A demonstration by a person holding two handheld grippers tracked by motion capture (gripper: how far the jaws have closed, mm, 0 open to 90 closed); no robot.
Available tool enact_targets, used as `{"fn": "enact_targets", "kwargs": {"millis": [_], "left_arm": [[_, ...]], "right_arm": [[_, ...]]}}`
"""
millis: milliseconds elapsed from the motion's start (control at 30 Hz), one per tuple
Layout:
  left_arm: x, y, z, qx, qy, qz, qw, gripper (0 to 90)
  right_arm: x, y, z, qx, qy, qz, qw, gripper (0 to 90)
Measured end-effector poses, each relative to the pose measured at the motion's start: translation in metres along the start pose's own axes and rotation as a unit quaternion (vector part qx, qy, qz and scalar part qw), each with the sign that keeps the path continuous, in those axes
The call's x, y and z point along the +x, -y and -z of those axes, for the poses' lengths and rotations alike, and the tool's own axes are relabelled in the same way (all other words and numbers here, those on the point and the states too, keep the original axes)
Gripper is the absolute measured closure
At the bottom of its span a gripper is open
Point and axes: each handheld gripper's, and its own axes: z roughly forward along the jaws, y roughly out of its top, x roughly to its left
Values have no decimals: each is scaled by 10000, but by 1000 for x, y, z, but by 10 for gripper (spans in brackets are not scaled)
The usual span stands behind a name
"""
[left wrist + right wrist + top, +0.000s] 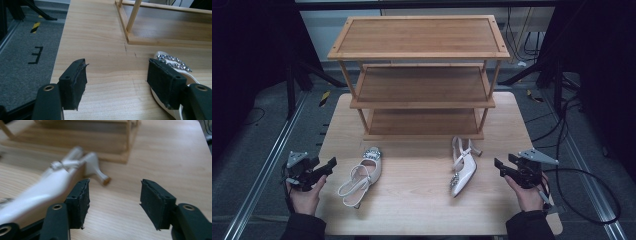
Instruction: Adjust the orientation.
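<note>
Two white slingback heels with jewelled toes lie on the wooden table (422, 205). The left shoe (362, 176) lies with its toe toward the shelf. The right shoe (462, 169) points its toe at the near edge. A three-tier wooden shoe rack (419, 75) stands at the back. My left gripper (331, 164) hovers open just left of the left shoe. In the left gripper view its gripper (116, 83) holds nothing, with the left shoe (172, 65) behind its right jaw. My right gripper (498, 165) stands open right of the right shoe. Its own view shows the gripper (113, 203) with nothing in it beside the right shoe (50, 187).
Grey carpet floor (267, 150) with metal rails (262, 175) flanks the table on both sides. Black cables (582, 175) trail on the right. Bare tabletop lies between the shoes and along the near edge.
</note>
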Motion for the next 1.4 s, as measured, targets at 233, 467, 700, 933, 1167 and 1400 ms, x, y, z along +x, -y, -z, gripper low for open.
{"fn": "enact_targets", "kwargs": {"millis": [233, 467, 700, 933, 1167, 1400], "left_arm": [[1, 2, 0, -6, 58, 19, 10000, 393], [-2, 1, 2, -18, 34, -110, 9999, 440], [-6, 1, 0, 23, 57, -176, 9998, 468], [-6, 4, -3, 92, 49, -218, 9997, 483], [-5, 4, -3, 75, 43, -246, 9997, 495], [-5, 5, -4, 84, 75, -275, 9996, 494]], "right_arm": [[24, -12, 6, -245, -351, 268, 9987, 470], [46, -26, -1, -308, -687, 511, 9958, 567], [58, -26, -12, -168, -898, 602, 9940, 733], [63, -15, -29, 269, -1044, 782, 9911, 900], [67, -6, -33, 493, -1114, 900, 9885, 900], [66, -2, -34, 509, -1074, 950, 9883, 900]]}}
